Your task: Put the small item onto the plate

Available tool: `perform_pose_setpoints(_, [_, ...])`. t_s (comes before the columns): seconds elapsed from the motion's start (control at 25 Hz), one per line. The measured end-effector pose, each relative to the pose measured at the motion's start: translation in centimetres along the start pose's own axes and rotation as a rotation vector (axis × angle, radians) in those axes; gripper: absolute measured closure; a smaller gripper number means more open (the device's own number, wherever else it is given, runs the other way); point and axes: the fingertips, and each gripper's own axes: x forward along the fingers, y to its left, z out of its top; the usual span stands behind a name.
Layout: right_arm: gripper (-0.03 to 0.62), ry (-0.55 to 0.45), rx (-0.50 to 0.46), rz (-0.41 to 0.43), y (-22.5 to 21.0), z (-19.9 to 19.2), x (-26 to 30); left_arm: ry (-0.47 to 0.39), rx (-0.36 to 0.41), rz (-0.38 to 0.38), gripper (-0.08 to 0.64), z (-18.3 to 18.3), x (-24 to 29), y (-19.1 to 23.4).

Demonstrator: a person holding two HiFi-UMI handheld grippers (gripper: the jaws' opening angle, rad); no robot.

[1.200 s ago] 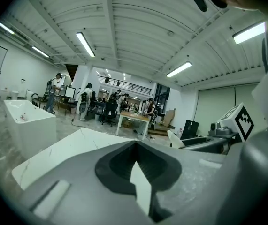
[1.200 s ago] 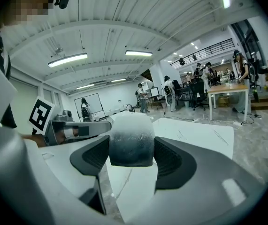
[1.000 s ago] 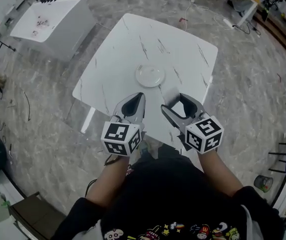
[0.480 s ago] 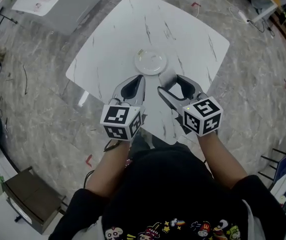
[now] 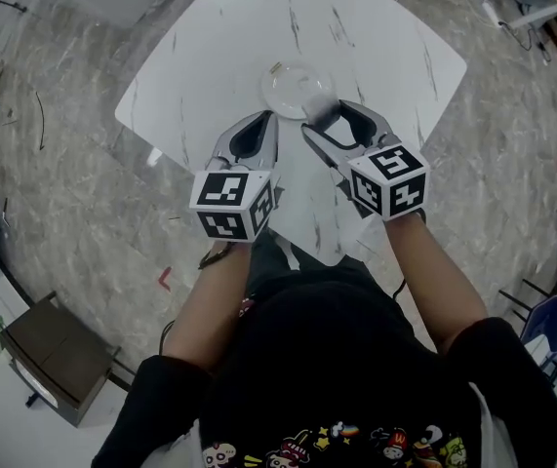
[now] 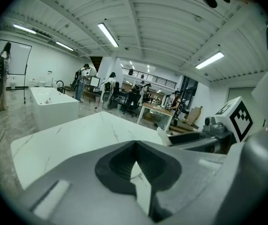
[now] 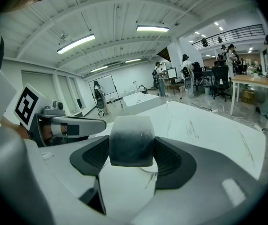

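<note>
The right gripper (image 5: 323, 117) squeezes the small grey block (image 7: 131, 139) by the plate's (image 5: 286, 84) near rim, so letting go early could drop it on the desk (image 5: 210, 57) (the left gripper (image 5: 265, 118) is pinched together, empty).

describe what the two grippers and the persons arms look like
Both the left gripper and right gripper have light grey shells with dark ribbed inner pads, tapering toward the tips. Each carries a white cube with black square markers. The person wears a black top with cartoon prints, its sleeves ending near the elbows.
</note>
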Motion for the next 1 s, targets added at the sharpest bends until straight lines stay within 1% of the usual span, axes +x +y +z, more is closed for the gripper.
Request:
perform_pose_setpoints(0.2, [0.268, 0.067, -0.053, -0.001, -1.8, -1.5, 3.3, 0.019, -0.021, 0.022, 0.560, -1.2, 1.3, 1.5])
perform_pose_setpoints(0.52, [0.268, 0.155, -0.095, 0.003, -4.2, -3.4, 8.1, 0.049, -0.058, 0.051, 0.560, -3.5, 3.3, 3.3])
perform_pose_setpoints(0.68, [0.268, 0.199, -0.123, -0.001, -5.3, -4.5, 10.7, 0.050, -0.076, 0.057, 0.560, -4.3, 4.0, 4.3])
perform_pose_setpoints(1.0, [0.268, 0.269, -0.125, -0.001, -6.7, -6.3, 13.6, 0.056, -0.106, 0.075, 0.560, -5.4, 4.0, 5.6])
